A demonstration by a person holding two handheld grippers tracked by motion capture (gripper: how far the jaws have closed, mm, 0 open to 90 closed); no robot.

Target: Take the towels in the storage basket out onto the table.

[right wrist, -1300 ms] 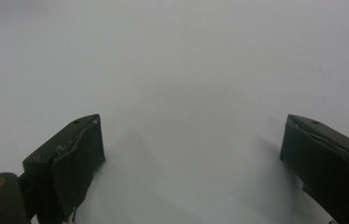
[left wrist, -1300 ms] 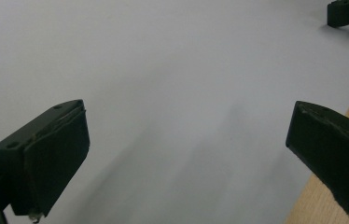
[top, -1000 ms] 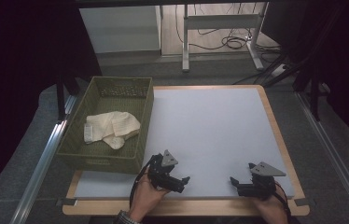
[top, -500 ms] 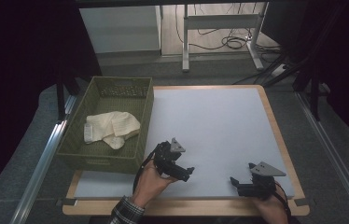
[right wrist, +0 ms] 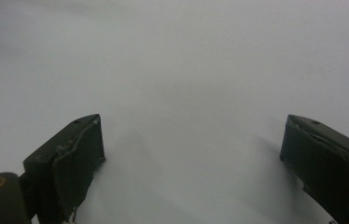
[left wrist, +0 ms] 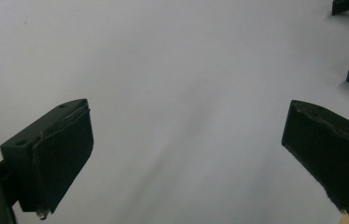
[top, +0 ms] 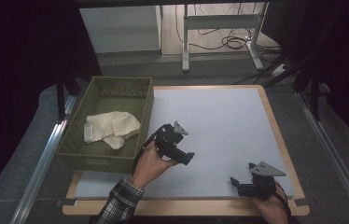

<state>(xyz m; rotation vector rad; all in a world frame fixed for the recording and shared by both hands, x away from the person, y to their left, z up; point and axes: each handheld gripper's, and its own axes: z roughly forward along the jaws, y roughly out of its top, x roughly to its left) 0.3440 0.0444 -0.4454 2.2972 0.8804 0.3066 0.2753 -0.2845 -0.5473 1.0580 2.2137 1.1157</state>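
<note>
**Both grippers wide, nothing held**

The black two-jaw left gripper [top: 185, 157] is held above the white table surface [top: 219, 121], just right of the olive-green woven plastic basket [top: 77, 140]. In the left gripper view its jaws stand wide apart with only bare white surface between them. The black two-jaw right gripper [top: 236, 183] sits low at the near right edge of the table, well apart from the left gripper; its jaws are likewise spread wide over bare surface. A cream knitted cloth [top: 112, 128] lies crumpled inside the basket at the table's left side, touched by neither gripper.
</note>
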